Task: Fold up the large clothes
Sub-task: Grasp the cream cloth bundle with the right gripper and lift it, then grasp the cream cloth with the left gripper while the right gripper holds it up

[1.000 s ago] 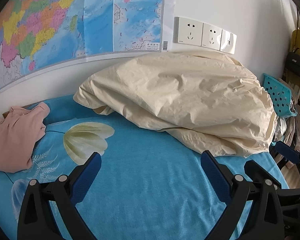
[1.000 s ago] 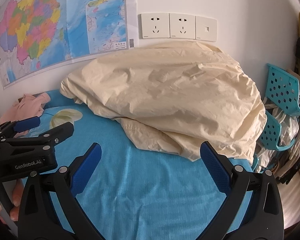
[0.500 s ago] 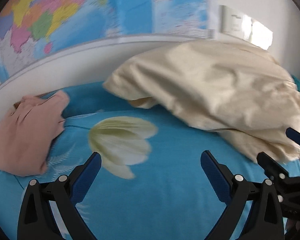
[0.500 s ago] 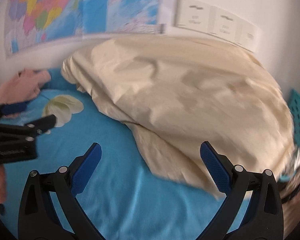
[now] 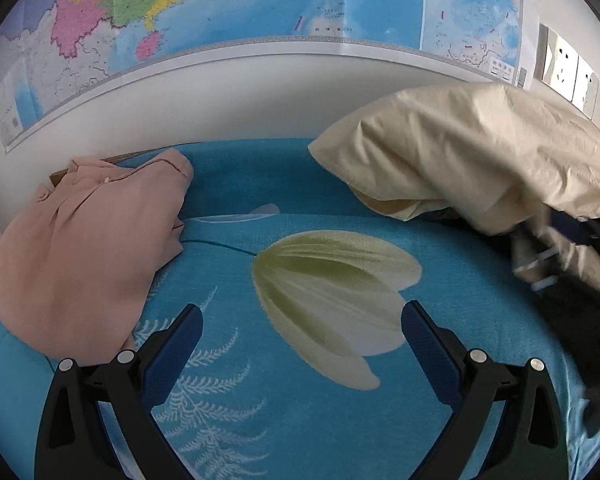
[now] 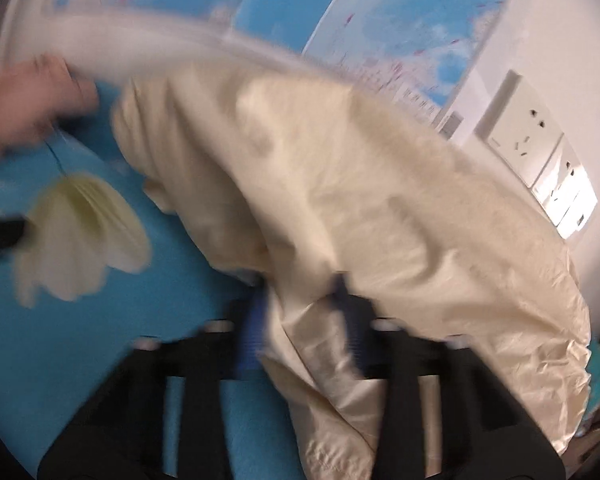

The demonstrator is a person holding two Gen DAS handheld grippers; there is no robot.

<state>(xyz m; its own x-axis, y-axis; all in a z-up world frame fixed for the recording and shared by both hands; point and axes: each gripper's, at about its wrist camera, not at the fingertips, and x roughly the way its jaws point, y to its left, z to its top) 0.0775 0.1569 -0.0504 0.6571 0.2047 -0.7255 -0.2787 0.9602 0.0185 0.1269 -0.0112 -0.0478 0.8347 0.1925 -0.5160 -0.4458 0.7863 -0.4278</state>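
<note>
A large cream garment lies bunched on the blue flowered cloth against the wall; in the right wrist view it fills the middle. My right gripper is shut on a fold of the cream garment at its near edge; the view is blurred. The right gripper also shows blurred under the garment's edge in the left wrist view. My left gripper is open and empty above the cloth's white flower print. A pink garment lies crumpled at the left.
A map hangs on the white wall behind the cloth. Wall sockets sit to the right above the cream garment.
My right gripper went forward and closed on the cream garment's near edge. My left gripper swung left, so the pink garment and the flower print now fill its view.
</note>
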